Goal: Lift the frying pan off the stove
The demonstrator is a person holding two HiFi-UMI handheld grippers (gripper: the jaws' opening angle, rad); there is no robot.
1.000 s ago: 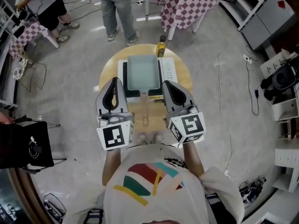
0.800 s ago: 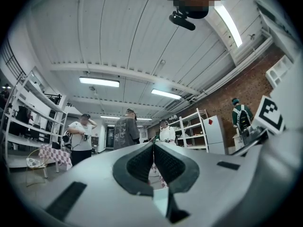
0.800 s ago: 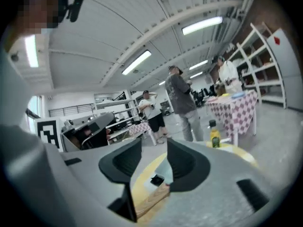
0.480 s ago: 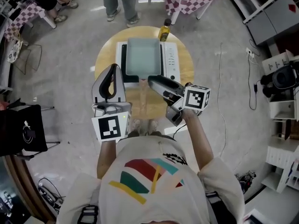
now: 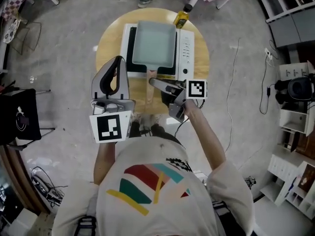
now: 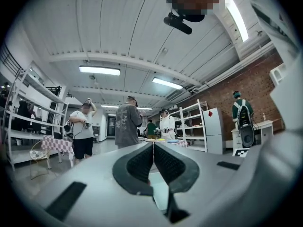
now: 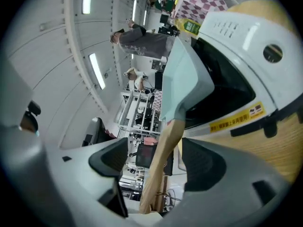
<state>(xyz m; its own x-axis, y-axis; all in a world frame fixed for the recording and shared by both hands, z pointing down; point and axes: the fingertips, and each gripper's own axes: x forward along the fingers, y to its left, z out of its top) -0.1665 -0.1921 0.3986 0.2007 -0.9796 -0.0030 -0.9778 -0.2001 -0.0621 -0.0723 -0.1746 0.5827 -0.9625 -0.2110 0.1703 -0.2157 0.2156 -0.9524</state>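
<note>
The right claw (image 5: 156,82), its jaws just opened wide, straddles the wooden handle (image 7: 163,145) of the frying pan (image 5: 155,44) on the stove (image 5: 186,53) without gripping it; the left claw (image 5: 117,63) is closed, empty.

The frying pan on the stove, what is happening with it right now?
A person is reaching for the frying pan, which sits on the stove on a round wooden table. The right gripper is turned on its side, and its jaws have just been opening. The pan's wooden handle lies between them, not yet gripped. The left gripper is shut and empty, held to the left of the handle. The pan is not lifted yet.
</note>
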